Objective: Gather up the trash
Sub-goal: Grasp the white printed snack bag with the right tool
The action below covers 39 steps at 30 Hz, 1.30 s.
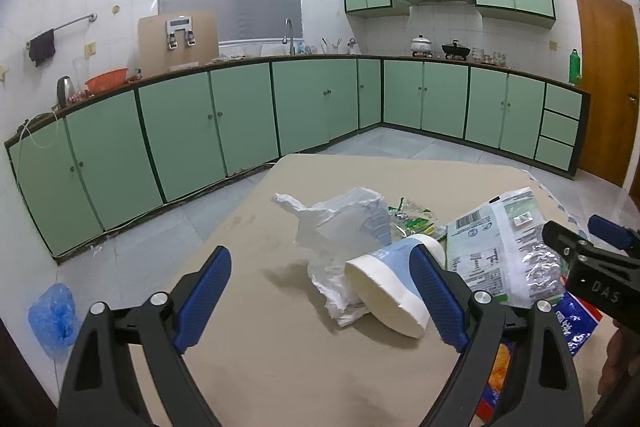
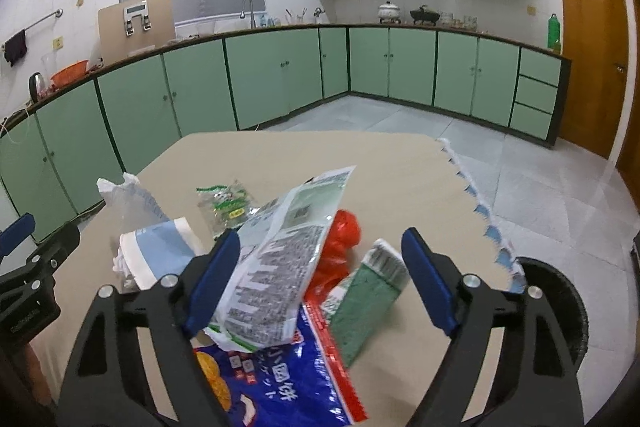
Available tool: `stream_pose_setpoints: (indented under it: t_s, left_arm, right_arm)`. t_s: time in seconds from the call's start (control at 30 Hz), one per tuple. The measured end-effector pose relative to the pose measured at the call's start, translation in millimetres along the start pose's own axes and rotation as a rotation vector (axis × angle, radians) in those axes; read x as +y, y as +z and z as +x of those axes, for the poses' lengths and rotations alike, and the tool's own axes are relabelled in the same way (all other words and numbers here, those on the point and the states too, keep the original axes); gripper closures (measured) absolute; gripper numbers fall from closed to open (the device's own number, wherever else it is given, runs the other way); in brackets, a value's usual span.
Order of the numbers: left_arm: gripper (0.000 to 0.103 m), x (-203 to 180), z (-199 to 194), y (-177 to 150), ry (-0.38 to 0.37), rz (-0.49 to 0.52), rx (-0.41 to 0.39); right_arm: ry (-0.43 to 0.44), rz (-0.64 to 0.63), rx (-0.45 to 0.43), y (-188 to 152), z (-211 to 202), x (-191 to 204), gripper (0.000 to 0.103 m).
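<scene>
**Left wrist view: both grippers spread over the trash pile**

Left wrist view shows your left gripper (image 1: 322, 297) with its jaws spread wide and nothing clamped. A blue-and-white cup (image 1: 390, 285) lies on its side on the table (image 1: 248, 347); its body rests against the inner face of the right-hand finger (image 1: 438, 297), while the left-hand finger stands well apart from it. A crumpled white bag (image 1: 340, 223) lies just behind the cup and touches it. A green wrapper (image 1: 412, 217) sits behind the bag. A large printed packet (image 1: 494, 247) lies right of the cup, partly under your right gripper (image 1: 588, 247), which enters from the right edge.

Right wrist view shows your right gripper (image 2: 320, 279) likewise released, jaws wide. The printed packet (image 2: 280, 267) rises between the fingers and leans against the left-hand one (image 2: 214, 279). A red bag (image 2: 340, 251) lies behind it, touching it. A green packet (image 2: 368, 295) stands tilted between the fingers, clear of the right-hand one. A blue snack bag (image 2: 280, 383) lies flat beneath them. The cup (image 2: 156, 255) and white bag (image 2: 120, 195) sit to the left, near your left gripper (image 2: 24, 259). A dark bin (image 2: 560, 303) stands at the table's right edge.
</scene>
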<state>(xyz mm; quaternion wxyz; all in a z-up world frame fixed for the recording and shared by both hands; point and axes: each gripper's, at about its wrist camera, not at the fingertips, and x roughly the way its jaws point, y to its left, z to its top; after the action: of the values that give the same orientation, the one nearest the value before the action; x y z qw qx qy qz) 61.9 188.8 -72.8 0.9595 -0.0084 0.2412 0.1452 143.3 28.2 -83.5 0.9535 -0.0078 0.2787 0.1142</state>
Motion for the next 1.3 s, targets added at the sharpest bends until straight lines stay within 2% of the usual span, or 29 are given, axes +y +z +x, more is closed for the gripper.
stream_pose_setpoints:
  t_s: [0.3,0.5,0.57,0.87,1.03,1.2,1.3]
  left_arm:
    - [0.014,2.8,8.6,-1.0,-0.006,-0.012,0.02]
    - [0.014,0.3,10.8,-4.0,-0.01,-0.009,0.027]
    - [0.014,0.8,11.0,-5.1,-0.012,-0.008,0.031]
    - [0.014,-9.1,10.2,-7.0,-0.031,0.001,0.042]
    - [0.014,-17.6,9.5,-10.0,-0.061,0.002,0.058]
    - [0.015,-26.8,12.1,-11.7,-0.079,0.001,0.071]
    - [0.023,-32.7,17.7,-12.3,-0.091,0.008,0.087]
  right_arm:
    - [0.039,0.016,0.046,-2.1,14.8,12.5,0.038]
    - [0.071,0.032,0.08,-4.1,19.9,13.2,0.057]
    - [0.078,0.027,0.088,-3.8,20.9,14.5,0.068]
    - [0.098,0.015,0.062,2.5,10.9,11.5,0.09]
    - [0.14,0.011,0.032,7.3,0.1,11.0,0.095]
    - [0.142,0.027,0.024,9.9,-3.1,4.4,0.096]
    - [0.136,0.032,0.025,8.6,-4.1,2.9,0.096]
